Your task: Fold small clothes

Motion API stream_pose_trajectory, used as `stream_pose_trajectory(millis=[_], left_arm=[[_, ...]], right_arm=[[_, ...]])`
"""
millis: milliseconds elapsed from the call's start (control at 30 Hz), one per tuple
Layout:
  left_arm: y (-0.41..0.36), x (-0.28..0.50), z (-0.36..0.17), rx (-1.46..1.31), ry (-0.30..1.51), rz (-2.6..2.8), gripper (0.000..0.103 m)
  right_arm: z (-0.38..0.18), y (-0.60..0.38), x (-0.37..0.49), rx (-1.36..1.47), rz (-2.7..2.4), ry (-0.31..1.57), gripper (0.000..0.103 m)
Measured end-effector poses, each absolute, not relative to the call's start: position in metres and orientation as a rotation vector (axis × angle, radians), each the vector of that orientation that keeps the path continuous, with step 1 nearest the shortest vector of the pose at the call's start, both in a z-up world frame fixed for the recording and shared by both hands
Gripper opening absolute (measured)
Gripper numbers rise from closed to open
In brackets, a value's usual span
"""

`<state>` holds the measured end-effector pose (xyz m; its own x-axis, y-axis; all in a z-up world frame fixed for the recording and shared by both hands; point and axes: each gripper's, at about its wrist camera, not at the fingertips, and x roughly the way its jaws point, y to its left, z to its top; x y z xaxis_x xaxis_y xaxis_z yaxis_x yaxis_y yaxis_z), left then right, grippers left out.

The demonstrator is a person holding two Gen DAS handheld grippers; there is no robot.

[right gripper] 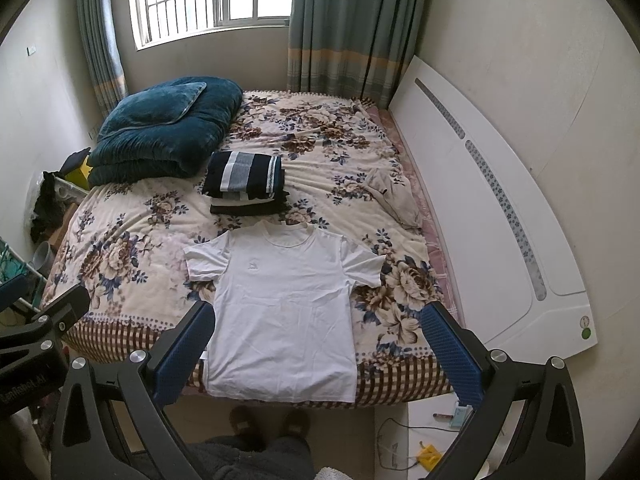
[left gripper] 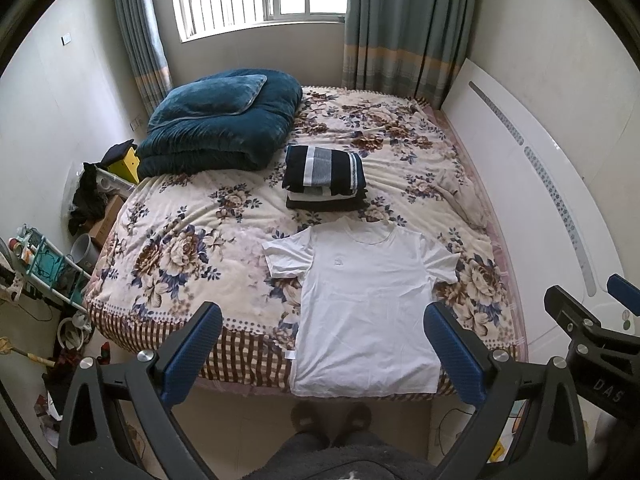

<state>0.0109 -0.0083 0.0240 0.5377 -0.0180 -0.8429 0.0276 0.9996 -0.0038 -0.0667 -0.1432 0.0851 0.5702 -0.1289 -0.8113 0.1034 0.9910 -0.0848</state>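
A white T-shirt (left gripper: 364, 304) (right gripper: 282, 312) lies flat, face up, on the near side of the floral bed (left gripper: 192, 248) (right gripper: 120, 248), its hem hanging at the bed's front edge. Behind its collar sits a stack of folded clothes (left gripper: 324, 176) (right gripper: 244, 182), a navy and grey striped piece on top. My left gripper (left gripper: 322, 344) is open, held above the near bed edge with the shirt's lower half between its blue pads. My right gripper (right gripper: 318, 344) is open too, hovering over the shirt's hem. Neither touches the cloth.
A folded teal quilt with a pillow (left gripper: 220, 124) (right gripper: 164, 128) fills the bed's far left corner. A white headboard (left gripper: 532, 200) (right gripper: 492, 208) runs along the right. Cluttered shelves and boxes (left gripper: 48, 264) crowd the floor at left. The person's slippered feet (left gripper: 332, 420) stand at the bed's front.
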Motion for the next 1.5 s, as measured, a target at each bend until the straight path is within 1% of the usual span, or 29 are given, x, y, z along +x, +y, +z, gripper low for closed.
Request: stream_pose_trajectory(millis=[233,267,300,567,700,800,933,1100,1300,1500], left_arm=[[-0.01,0.012,0.026,0.008,1.002,-0.029,0.103],[-0.008,0.01,0.024,0.008,1.002,-0.029,0.103],[-0.01,0.011,0.026,0.008,1.003,-0.029,0.103],[-0.011,0.015,0.022,0.026,0.974,-0.014,0.103],[-0.02,0.046,0.008,0.068,0.913,0.024,0.103],[-0.024,0.076,-0.018,0.088,0.886,0.032,0.103],[-0.025,0.118,-0.079,0.11,0.931,0.044,0.103],[-0.044,0.174,-0.167,0.094,1.042,0.056,0.103],[-0.068,0.23,-0.266,0.126,1.087,0.105,0.103],[-0.1,0.277,-0.365,0.138,1.204,0.153,0.103]], right_arm=[[0.083,-0.142,-0.068,-0.033,-0.137,0.954,0.103],[0.099,-0.146,-0.058,-0.035,-0.136,0.956,0.103],[0.102,-0.147,-0.057,-0.035,-0.136,0.957,0.103],[0.106,-0.152,-0.048,-0.016,-0.149,0.967,0.103],[0.082,-0.169,-0.028,0.033,-0.202,0.987,0.103],[0.033,-0.196,-0.002,0.106,-0.283,1.011,0.103],[-0.043,-0.236,0.037,0.191,-0.393,1.071,0.103],[-0.147,-0.287,0.085,0.271,-0.5,1.155,0.103],[-0.282,-0.353,0.144,0.342,-0.551,1.234,0.103],[-0.414,-0.417,0.203,0.477,-0.554,1.329,0.103]])
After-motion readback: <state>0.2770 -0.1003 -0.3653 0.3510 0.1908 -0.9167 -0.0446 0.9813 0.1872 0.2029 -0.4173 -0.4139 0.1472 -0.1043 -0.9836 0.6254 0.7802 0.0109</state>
